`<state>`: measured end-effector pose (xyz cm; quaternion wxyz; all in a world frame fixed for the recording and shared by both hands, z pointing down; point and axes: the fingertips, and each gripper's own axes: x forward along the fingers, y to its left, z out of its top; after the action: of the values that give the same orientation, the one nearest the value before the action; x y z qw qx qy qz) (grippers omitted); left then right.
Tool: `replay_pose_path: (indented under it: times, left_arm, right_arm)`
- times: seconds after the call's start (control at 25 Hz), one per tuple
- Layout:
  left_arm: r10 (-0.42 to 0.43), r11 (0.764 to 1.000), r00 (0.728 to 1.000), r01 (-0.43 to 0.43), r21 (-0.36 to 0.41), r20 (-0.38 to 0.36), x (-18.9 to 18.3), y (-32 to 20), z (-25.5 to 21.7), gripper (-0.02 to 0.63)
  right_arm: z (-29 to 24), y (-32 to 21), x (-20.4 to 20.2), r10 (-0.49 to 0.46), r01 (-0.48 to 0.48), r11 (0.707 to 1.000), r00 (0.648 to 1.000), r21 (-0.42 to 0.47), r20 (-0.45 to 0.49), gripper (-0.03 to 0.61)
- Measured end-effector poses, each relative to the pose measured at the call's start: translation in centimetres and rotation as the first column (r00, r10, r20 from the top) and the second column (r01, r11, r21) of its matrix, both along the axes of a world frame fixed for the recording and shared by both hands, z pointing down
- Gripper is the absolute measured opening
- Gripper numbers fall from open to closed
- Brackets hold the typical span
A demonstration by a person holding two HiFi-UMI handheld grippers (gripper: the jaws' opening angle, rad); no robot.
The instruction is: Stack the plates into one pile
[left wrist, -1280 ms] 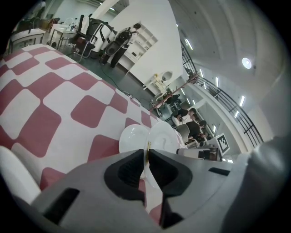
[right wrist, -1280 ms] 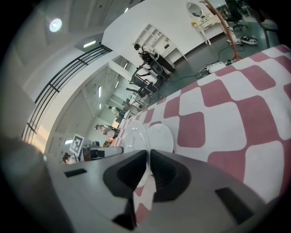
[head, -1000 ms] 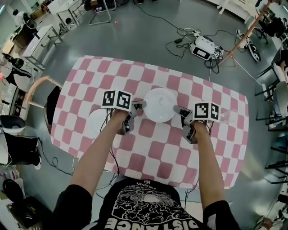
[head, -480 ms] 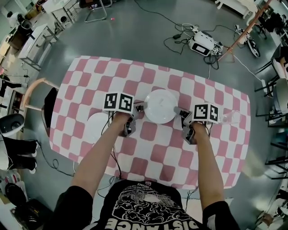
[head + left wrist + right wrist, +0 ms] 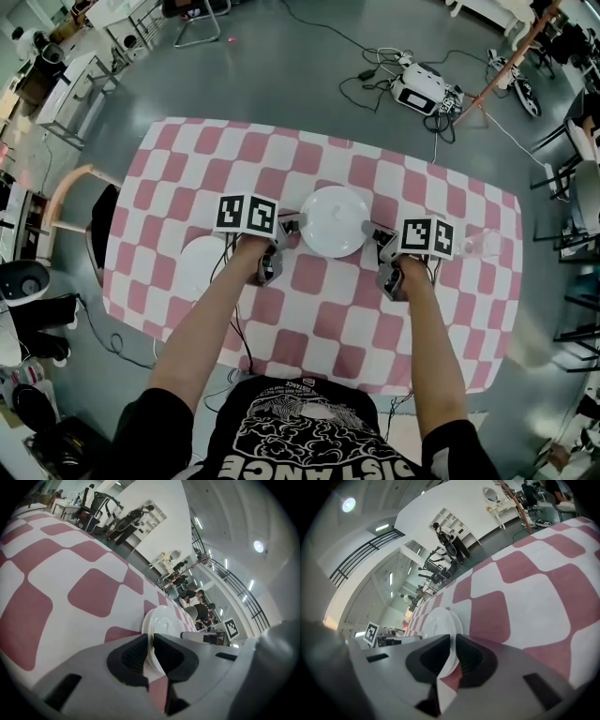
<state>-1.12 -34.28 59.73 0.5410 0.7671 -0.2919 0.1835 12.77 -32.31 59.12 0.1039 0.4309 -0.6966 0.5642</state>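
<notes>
Both grippers are pinching one white plate (image 5: pixel 334 220) at the middle of the checkered bench (image 5: pixel 187 159). The left gripper (image 5: pixel 151 641) is clamping its fingers (image 5: pixel 133 656) on the plate's left rim and the right gripper (image 5: pixel 453 644) on its right rim, as their own views are showing. Only the head view is catching a second plate (image 5: pixel 200 264) lying near the bench's left edge.
</notes>
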Motion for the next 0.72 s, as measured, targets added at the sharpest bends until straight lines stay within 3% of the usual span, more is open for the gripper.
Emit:
replay_pose_path:
  times: [0.32, 0.72]
  left_arm:
    - [0.016, 1.0, 1.0, -0.017, 0.02, 0.015, 0.13, 0.04, -0.07, 0.052]
    - [0.04, 0.998, 0.998, -0.043, 0.055, 0.055, 0.18, 0.16, -0.49, 0.118]
  right_arm:
    - [-0.02, -0.05, 0.15, -0.005, 0.006, 1.0, 0.999, 0.023, -0.035, 0.046]
    - [-0.31, -0.08, 0.22, -0.033, 0.038, 0.998, 0.996, 0.052, -0.087, 0.095]
